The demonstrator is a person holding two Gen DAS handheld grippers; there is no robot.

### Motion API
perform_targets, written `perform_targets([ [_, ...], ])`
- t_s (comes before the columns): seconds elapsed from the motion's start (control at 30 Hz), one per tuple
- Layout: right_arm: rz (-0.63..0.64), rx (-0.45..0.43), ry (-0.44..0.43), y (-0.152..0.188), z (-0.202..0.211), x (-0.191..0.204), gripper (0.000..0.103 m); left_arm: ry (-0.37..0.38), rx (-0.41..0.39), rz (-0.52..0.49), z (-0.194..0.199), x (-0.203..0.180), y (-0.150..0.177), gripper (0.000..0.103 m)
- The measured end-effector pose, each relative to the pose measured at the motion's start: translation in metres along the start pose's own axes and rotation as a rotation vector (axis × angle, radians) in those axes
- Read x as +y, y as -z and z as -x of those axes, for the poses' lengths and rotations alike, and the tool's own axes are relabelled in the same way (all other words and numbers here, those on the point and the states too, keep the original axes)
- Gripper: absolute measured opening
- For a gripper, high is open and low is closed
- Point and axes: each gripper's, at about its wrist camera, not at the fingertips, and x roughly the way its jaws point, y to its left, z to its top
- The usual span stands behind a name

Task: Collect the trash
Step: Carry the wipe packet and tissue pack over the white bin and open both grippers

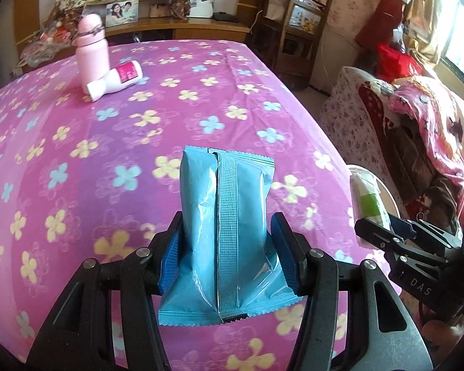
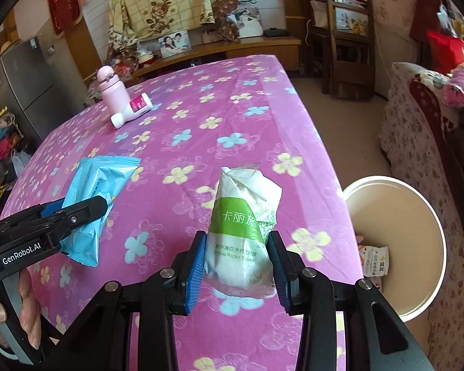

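Observation:
My left gripper is shut on a blue foil packet and holds it above the pink flowered tablecloth; the packet also shows in the right wrist view. My right gripper is shut on a white and green pocket tissue pack, above the table near its right edge; the pack also shows in the left wrist view. A cream round bin stands on the floor right of the table, with a wrapper inside.
A pink flask stands at the table's far left with a white bottle lying against it. A wooden cabinet with photos and a chair stand behind. A covered sofa is at the right.

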Motion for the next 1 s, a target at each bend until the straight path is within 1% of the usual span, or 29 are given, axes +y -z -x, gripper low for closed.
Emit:
perform_targets([
  [0.2,-0.026,-0.008,0.006,0.004,0.006,-0.016,0.038,-0.01,-0.003,-0.046,-0.005,-0.024,-0.002,0.053],
  [0.43,-0.056,-0.002,0.018,0.012,0.01,-0.035,0.038,0.001,0.014,-0.073,-0.015,-0.045,-0.001,0.053],
  [0.63,-0.085,-0.005,0.043,0.017,0.017,-0.055,0.038,0.04,0.036,-0.103,-0.027,-0.071,-0.001,0.053],
  [1.0,-0.154,-0.003,0.12,0.027,0.03,-0.108,0.038,0.119,0.061,-0.165,-0.048,-0.129,-0.003,0.053],
])
